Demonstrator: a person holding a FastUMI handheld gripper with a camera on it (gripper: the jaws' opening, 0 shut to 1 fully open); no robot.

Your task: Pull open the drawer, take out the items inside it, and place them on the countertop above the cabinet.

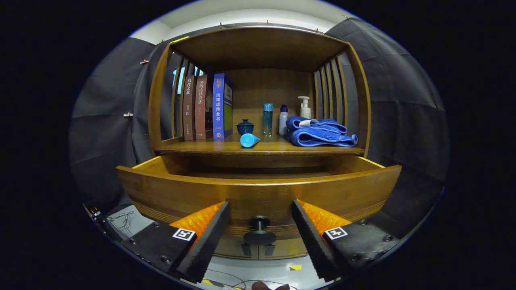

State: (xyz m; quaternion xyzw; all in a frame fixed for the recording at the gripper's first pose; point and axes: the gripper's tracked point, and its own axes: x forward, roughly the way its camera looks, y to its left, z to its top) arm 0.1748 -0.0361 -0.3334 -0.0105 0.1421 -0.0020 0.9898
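Note:
The wooden cabinet's drawer [258, 193] stands pulled out toward me; from this low angle its inside is hidden behind the front panel. Its dark round knob [259, 235] sits between my fingers, low on the drawer front. My gripper [260, 211] is open, with wide space on each side of the knob and nothing touching the black ridged pads [215, 229]. On the countertop [258, 150] above the drawer lie a light blue tube [249, 140] near the front edge and a folded blue towel [320, 132] to the right.
Three upright books [207, 106] stand at the countertop's left. A dark blue lidded cup [245, 126], a teal glass bottle [268, 118], a small white bottle [283, 119] and a pump bottle [304, 107] stand toward the back. Slatted side walls and a wooden top enclose the shelf. Cables lie on the floor.

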